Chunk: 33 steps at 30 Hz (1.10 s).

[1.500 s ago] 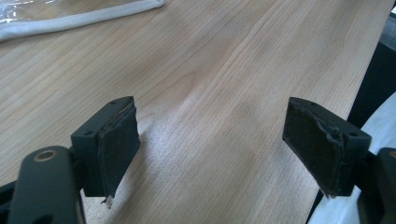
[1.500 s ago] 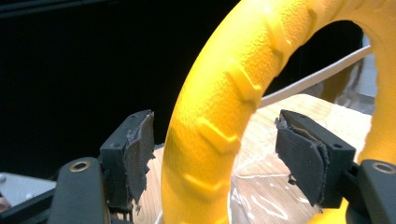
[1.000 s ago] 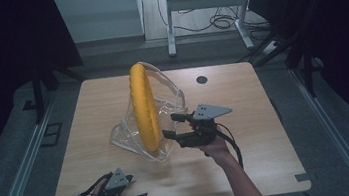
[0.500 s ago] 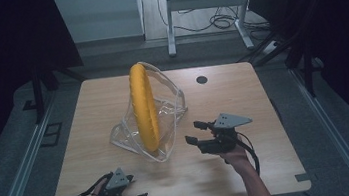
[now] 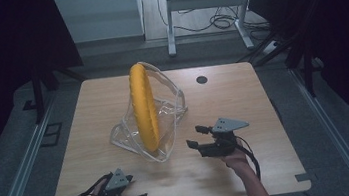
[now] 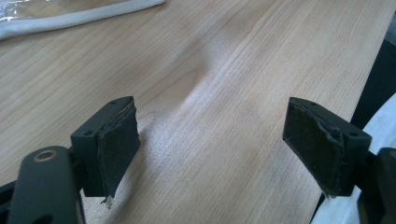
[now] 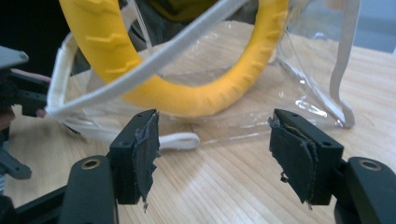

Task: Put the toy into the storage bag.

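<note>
A laboratory or recording room was indicated. A single light wooden table (image 5: 111, 93), with a round black cable port (image 5: 202, 79) near its far edge, was set between two metal floor rails (image 5: 20, 170) running along its left and right edges. Dark curtains (image 5: 4, 43) were hung on both sides. Beyond the far edge, the white metal legs of a second desk (image 5: 169, 20) were seen, with loose cables (image 5: 213, 22) lying on the grey floor. Hand-held grippers trailing cables were in use at the near edge.
</note>
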Each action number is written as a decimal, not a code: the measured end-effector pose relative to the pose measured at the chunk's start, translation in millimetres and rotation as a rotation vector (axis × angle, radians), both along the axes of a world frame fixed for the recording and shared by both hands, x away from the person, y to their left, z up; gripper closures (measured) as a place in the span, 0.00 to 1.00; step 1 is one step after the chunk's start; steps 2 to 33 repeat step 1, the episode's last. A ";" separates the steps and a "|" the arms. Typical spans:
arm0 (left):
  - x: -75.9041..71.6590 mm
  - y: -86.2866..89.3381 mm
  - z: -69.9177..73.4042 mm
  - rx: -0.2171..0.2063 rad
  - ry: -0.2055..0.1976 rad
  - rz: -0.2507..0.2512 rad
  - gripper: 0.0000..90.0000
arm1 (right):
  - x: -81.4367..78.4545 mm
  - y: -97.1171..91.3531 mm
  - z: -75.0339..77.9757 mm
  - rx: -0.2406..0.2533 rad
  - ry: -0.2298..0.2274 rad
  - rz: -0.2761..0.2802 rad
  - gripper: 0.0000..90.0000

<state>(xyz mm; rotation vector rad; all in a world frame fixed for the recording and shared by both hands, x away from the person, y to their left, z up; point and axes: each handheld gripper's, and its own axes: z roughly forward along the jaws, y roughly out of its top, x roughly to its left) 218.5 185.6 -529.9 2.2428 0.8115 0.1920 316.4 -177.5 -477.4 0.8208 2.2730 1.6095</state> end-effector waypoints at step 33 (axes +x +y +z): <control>0.0 0.0 0.0 0.000 0.000 0.000 0.20 | 0.2 -0.1 -1.8 -0.005 0.003 -0.002 0.37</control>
